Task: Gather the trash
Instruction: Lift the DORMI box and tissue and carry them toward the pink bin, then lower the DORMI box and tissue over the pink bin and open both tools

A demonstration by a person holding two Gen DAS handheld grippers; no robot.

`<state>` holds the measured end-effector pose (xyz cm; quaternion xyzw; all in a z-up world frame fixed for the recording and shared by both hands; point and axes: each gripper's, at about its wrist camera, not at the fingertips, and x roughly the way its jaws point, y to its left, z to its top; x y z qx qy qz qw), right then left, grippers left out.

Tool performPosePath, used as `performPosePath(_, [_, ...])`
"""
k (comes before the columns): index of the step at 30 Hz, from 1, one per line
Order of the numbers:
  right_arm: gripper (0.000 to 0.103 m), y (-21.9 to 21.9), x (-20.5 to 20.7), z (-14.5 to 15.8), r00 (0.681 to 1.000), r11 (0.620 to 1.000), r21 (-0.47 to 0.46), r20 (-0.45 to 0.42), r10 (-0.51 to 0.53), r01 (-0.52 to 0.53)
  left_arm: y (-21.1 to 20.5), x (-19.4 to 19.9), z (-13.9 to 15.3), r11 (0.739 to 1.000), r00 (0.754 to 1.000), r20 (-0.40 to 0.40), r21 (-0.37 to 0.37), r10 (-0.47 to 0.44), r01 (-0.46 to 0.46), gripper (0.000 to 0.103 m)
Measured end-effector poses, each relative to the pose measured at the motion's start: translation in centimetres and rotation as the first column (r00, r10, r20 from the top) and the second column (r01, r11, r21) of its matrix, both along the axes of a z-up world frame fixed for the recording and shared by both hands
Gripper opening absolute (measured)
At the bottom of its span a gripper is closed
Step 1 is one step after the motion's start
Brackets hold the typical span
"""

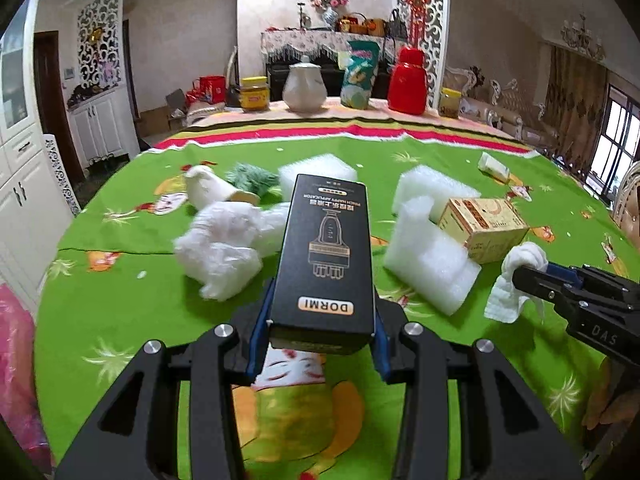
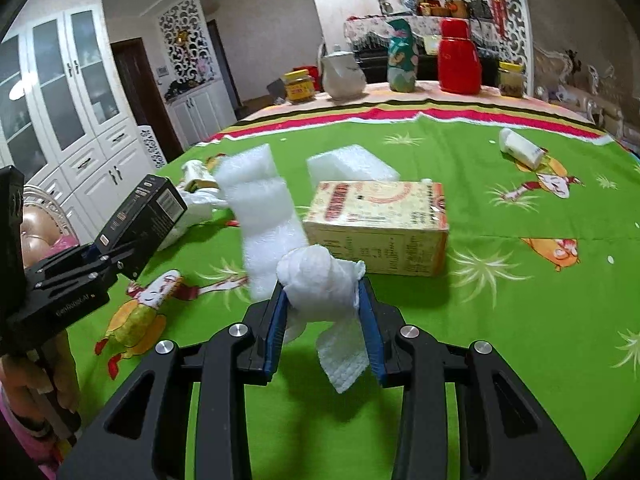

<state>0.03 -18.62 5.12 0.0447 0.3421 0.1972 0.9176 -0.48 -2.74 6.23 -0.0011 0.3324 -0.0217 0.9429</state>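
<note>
My left tongs (image 1: 322,334) are clamped on a black box (image 1: 324,252) marked DORMI, gripped by its near end between the blue pads and held up off the bench (image 1: 120,300), its long side running away toward twelve o'clock. My right tongs (image 2: 324,308) are closed on a crumpled white paper towel (image 2: 320,280) — one loose flap hangs down between the pads, clear of the green cloth. From the left wrist view the right tongs come in at about three o'clock with the towel bunched at their tip. Ahead of the towel, at roughly one o'clock in the right wrist view, a yellow carton (image 2: 380,224) lies flat on the bench, and a white foam block (image 2: 264,216) stands at eleven o'clock, just beside the carton's left end. A second foam block (image 2: 352,166) lies behind the carton. In the left wrist view a crumpled white plastic bag (image 1: 224,248) sits at ten o'clock of the black box, with a tipped paper cup (image 1: 212,190) and a tuft of green (image 1: 252,178) farther back. A small white tube (image 2: 520,150) lies alone at two o'clock — well apart from the rest. Along the far edge stand a white teapot (image 1: 304,86), a red jug (image 1: 408,82) and a yellow-lidded jar (image 1: 254,94).
</note>
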Motion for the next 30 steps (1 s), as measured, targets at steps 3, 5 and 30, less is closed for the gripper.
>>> performPosePath(3, [0.035, 0.9, -0.5, 0.1, 0.999, 0.999, 0.017, 0.004, 0.042, -0.042, 1.5, -1.2, 0.3, 1.000, 1.000, 0.011, -0.006, 0.018, -0.018, 0.040])
performPosePath(5, [0.035, 1.8, -0.8, 0.2, 0.997, 0.996, 0.026, 0.011, 0.080, -0.080, 2.6, -1.9, 0.4, 0.999, 0.999, 0.013, -0.013, 0.032, -0.032, 0.040])
performPosePath(30, [0.035, 17.1, -2.8, 2.9, 0.939, 0.940, -0.029, 0.056, 0.340, -0.339, 16.8, -13.0, 2.8, 0.983, 0.971, 0.152, -0.055, 0.184, -0.177, 0.040])
